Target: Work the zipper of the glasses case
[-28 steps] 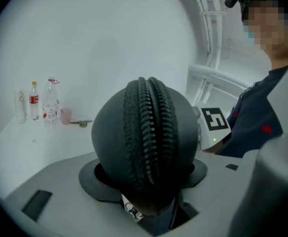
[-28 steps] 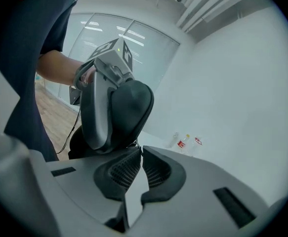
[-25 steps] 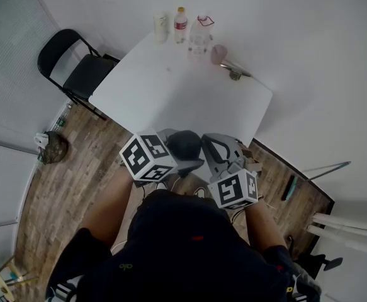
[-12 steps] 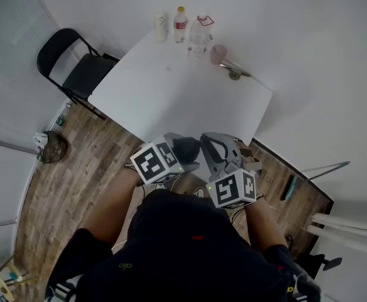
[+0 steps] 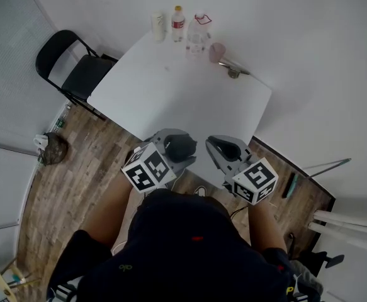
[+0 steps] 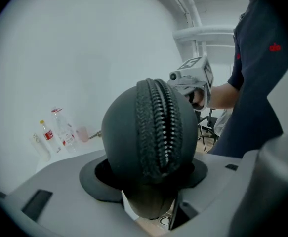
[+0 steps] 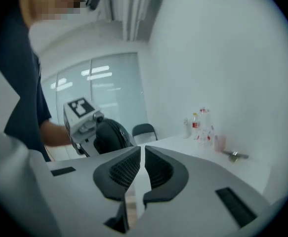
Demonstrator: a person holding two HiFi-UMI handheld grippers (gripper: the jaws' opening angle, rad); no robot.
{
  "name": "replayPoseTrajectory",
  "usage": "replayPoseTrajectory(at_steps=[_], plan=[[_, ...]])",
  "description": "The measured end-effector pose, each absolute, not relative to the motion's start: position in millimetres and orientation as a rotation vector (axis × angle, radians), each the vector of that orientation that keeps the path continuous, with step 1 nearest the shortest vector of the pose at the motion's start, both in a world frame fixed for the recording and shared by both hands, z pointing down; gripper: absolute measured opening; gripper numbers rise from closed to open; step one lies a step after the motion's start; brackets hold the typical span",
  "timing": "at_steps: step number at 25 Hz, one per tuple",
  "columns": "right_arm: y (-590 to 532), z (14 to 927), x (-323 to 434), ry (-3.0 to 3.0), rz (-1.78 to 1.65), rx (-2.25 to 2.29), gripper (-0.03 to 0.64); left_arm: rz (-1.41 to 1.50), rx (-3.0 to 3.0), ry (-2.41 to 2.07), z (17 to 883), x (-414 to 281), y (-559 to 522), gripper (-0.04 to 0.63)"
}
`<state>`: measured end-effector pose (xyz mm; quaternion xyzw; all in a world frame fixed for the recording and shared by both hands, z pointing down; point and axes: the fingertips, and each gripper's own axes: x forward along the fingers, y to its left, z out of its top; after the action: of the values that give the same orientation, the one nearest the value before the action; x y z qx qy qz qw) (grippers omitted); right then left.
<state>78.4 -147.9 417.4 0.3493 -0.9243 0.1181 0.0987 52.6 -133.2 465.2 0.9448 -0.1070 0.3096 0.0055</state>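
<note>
Left gripper view shows the case point(image 6: 148, 127) clamped at its lower end in the left tongs point(image 6: 147, 172). Their pads stand fairly wide because the rounded shell fills the gap. The zipper point(image 6: 162, 127) faces the camera and runs up over the dome of the case. Along the stretch that shows, the two rows of teeth look meshed together. No slider or pull tab shows on this side, so it may sit round the far end, out of sight.

The right tongs point(image 7: 142, 157) are pressed together with nothing between them. In the head view they hang just off the near edge of the tabletop point(image 5: 170, 99), and the case point(image 5: 183, 146) does too. Both are held in the air over the floor point(image 5: 76, 168), and a clear gap lies between the right tongs and the case. Nothing of the task rests on the tabletop, and only bottles point(image 5: 178, 24) stand at its far edge.

As I judge it, no pull on the zipper is under way: the case is merely steadied, and the hand that would work the slider is free and off it. Whether the closed run means a finished closing stroke or an opening not yet begun, I cannot tell. What remains, either way, is to find the pull tab, pinch it with the right tongs, and draw it along the seam.
</note>
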Motion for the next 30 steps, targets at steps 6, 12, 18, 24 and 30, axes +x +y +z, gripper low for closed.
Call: replayPoseTrajectory(at_steps=[6, 12, 18, 24, 30], plan=[[-133, 409, 79, -3.081, 1.569, 0.581, 0.03, 0.929, 3.126, -0.238, 453, 55, -122, 0.276], [-121, 409, 77, -3.048, 2.107, 0.159, 0.098, 1.03, 3.144, -0.125, 459, 59, -112, 0.276], [-121, 419, 70, -2.928, 2.346, 0.032, 0.098, 1.098, 3.115, -0.08, 469, 61, -108, 0.276], [-117, 416, 69, -2.877, 2.457, -0.108, 0.097, 1.132, 3.098, -0.083, 476, 58, -111, 0.276], [-117, 418, 73, -2.875, 2.496, -0.093, 0.086, 1.139, 3.097, -0.08, 478, 56, -111, 0.276]])
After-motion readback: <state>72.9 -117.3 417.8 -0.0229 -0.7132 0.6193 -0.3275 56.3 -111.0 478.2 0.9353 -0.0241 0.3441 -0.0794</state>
